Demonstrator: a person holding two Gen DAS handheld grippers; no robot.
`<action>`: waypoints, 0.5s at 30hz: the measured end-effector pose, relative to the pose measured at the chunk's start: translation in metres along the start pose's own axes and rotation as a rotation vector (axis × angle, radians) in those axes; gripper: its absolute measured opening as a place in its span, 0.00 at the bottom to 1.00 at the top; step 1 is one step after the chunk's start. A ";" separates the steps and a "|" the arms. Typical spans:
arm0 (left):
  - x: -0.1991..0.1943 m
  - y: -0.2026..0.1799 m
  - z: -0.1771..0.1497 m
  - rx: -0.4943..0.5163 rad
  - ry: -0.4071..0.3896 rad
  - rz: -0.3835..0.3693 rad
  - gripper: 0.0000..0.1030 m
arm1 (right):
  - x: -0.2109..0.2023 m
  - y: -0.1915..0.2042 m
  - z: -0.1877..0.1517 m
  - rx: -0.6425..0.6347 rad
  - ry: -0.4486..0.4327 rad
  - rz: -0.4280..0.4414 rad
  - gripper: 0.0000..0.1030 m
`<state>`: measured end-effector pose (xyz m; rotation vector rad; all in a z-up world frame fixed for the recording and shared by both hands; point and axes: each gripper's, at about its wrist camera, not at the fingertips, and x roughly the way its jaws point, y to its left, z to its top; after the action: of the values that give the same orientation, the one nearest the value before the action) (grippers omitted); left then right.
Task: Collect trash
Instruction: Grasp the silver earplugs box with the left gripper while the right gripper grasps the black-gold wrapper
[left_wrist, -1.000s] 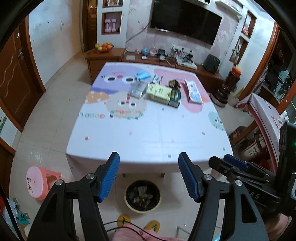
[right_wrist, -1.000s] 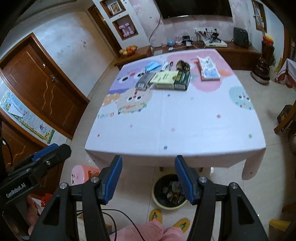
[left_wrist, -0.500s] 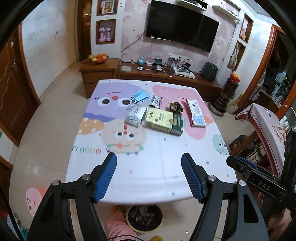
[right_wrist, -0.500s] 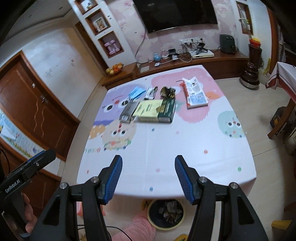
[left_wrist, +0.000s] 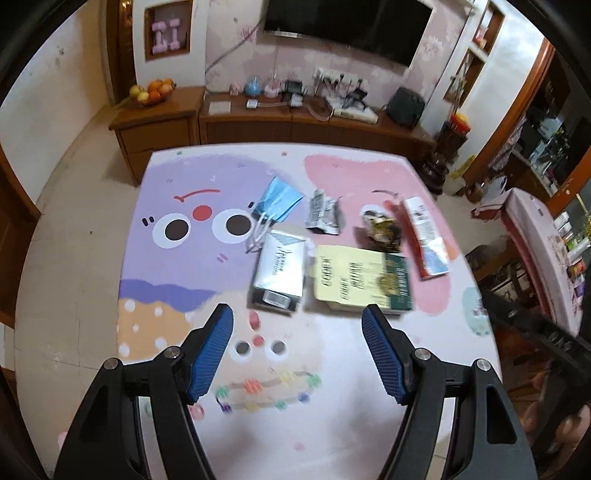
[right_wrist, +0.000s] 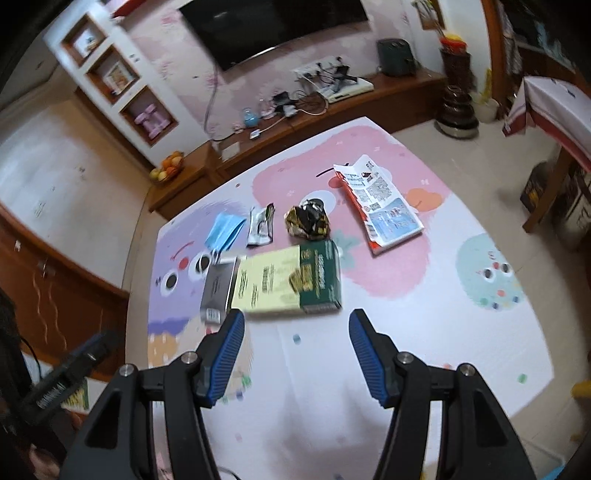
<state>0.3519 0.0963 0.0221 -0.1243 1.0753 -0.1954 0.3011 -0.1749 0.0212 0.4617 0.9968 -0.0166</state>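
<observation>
Trash lies in a cluster on the cartoon-printed table (left_wrist: 177, 295): a blue face mask (left_wrist: 279, 197), a silver wrapper (left_wrist: 323, 216), a crumpled dark wrapper (left_wrist: 382, 229), a red and white packet (left_wrist: 424, 236), a silver pouch (left_wrist: 280, 269) and a yellow and green box (left_wrist: 360, 278). My left gripper (left_wrist: 297, 352) is open and empty, just short of the pouch and box. My right gripper (right_wrist: 297, 350) is open and empty, just short of the box (right_wrist: 288, 282). The mask (right_wrist: 223, 230), dark wrapper (right_wrist: 308, 219) and packet (right_wrist: 380, 203) also show in the right wrist view.
A wooden TV cabinet (left_wrist: 295, 125) with a fruit bowl (left_wrist: 151, 92) stands behind the table, under a wall TV (left_wrist: 347, 26). A second covered table (right_wrist: 557, 107) stands at the right. My other gripper shows at the edge of each view.
Both grippers have risen from below the table's front edge and moved forward over the table toward the trash. The bin under the table has dropped out of view.
</observation>
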 end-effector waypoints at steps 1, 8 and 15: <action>0.008 0.004 0.003 -0.004 0.011 -0.002 0.69 | 0.008 0.002 0.006 0.010 0.004 -0.009 0.58; 0.080 0.028 0.031 -0.037 0.101 -0.014 0.69 | 0.066 0.013 0.040 0.035 0.036 -0.025 0.58; 0.139 0.026 0.044 -0.042 0.164 0.004 0.69 | 0.120 0.017 0.064 -0.029 0.054 -0.067 0.67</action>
<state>0.4577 0.0918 -0.0819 -0.1457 1.2428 -0.1824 0.4227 -0.1612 -0.0406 0.4036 1.0642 -0.0497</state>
